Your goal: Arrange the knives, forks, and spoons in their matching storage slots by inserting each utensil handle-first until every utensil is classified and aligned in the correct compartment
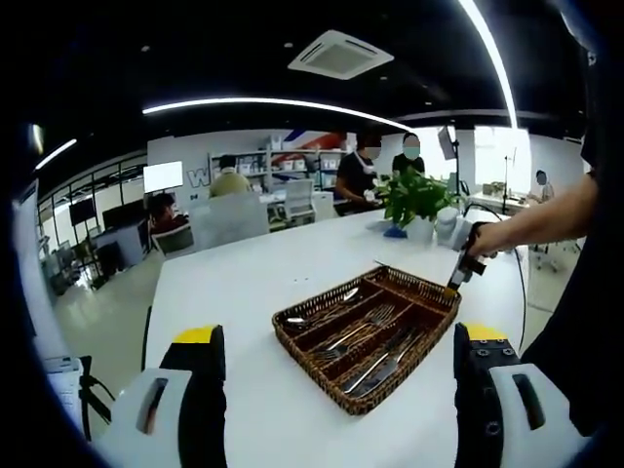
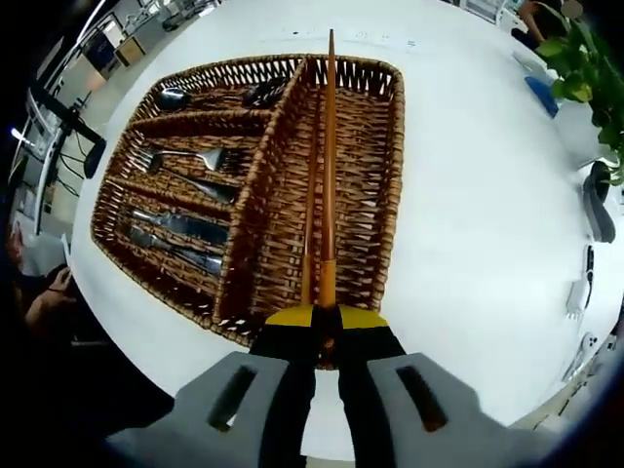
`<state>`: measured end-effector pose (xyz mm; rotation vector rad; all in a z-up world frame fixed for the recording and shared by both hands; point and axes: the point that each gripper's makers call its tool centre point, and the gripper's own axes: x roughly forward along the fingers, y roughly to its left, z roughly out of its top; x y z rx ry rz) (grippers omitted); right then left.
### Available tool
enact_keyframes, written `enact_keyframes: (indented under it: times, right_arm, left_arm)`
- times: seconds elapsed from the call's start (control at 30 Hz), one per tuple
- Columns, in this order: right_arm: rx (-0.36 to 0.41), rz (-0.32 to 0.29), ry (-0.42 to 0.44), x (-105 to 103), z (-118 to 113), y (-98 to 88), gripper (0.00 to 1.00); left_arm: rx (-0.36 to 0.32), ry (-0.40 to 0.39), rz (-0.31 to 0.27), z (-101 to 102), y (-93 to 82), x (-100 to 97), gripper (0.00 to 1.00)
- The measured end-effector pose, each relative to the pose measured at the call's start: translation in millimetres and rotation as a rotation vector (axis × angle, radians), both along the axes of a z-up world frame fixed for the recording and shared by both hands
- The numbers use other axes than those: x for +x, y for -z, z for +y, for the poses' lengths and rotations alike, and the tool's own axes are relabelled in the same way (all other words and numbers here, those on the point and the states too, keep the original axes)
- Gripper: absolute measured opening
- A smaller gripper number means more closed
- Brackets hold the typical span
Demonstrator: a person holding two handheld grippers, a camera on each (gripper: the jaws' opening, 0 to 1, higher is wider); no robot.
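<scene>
Right gripper: jaws closed on a pair of chopsticks, gripped at the thick end, tips pointing away over the long compartment of the wicker tray. Left gripper: jaws spread wide, holding nothing, hovering back from the tray's near corner.

To do it well: keep the 2 sticks parallel to the woven divider, lower them flat into the long empty slot, release only once both lie on the tray floor, so neither rolls or bridges the rim. Probably the last pieces to place.

Already sorted in 3 short slots: spoons at the far end, forks in the middle, knives nearest. Polished metal, smooth and slippery against coarse brown basket weave. Chopsticks slim, tapered, glossy orange-brown wood. Worktop white, smooth, matte.
</scene>
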<state>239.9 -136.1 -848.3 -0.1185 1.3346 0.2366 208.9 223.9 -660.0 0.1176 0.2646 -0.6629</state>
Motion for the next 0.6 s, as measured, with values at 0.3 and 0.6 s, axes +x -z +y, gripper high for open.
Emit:
enact_keyframes:
  times: [0.3,0.6]
  right_arm:
    - [-0.021,0.047,-0.002,-0.5,5.4,10.6,0.04]
    - [-0.009,0.078,0.025,0.2,6.8,16.0,0.04]
  left_arm:
    - [-0.007,-0.016,0.004,5.3,1.8,-5.8,0.99]
    - [-0.007,-0.03,0.007,11.6,3.1,-12.4,0.99]
